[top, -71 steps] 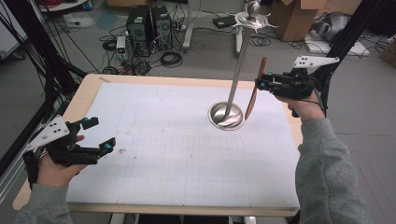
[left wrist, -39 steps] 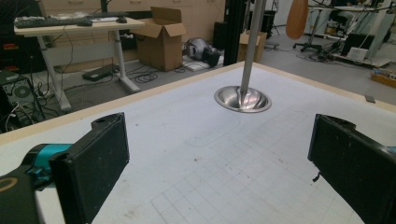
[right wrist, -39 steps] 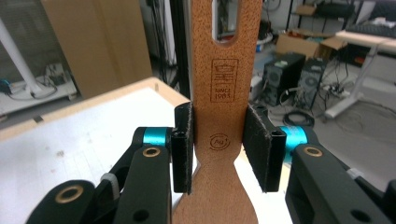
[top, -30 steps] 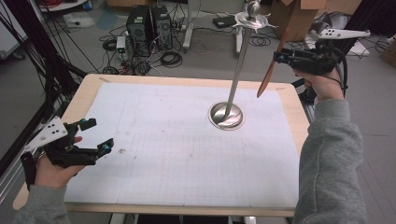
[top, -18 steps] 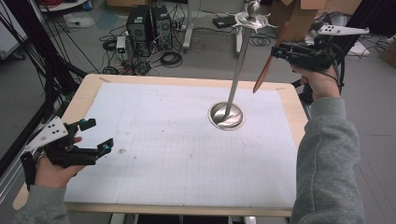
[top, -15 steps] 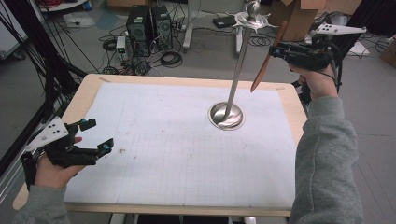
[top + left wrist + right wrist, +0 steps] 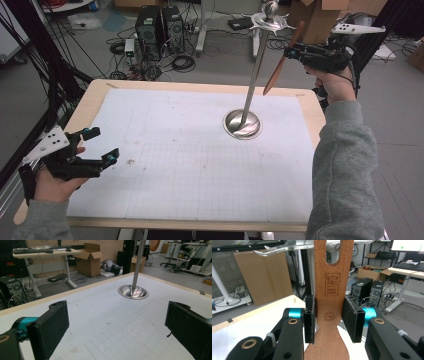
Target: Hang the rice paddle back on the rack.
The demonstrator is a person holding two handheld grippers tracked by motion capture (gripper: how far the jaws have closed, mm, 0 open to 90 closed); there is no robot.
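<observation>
The right tongs (image 7: 298,50) pinch the wooden spatula (image 7: 333,290) just beside the hooks (image 7: 270,21) of the metal stand (image 7: 252,80), its slotted end upward, while the far left tongs (image 7: 100,146) stay spread.

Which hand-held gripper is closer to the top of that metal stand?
Right. The right hand-held gripper holds a wooden spatula up beside the stand top. The left hand-held gripper sits low at the table's near left corner.
</observation>
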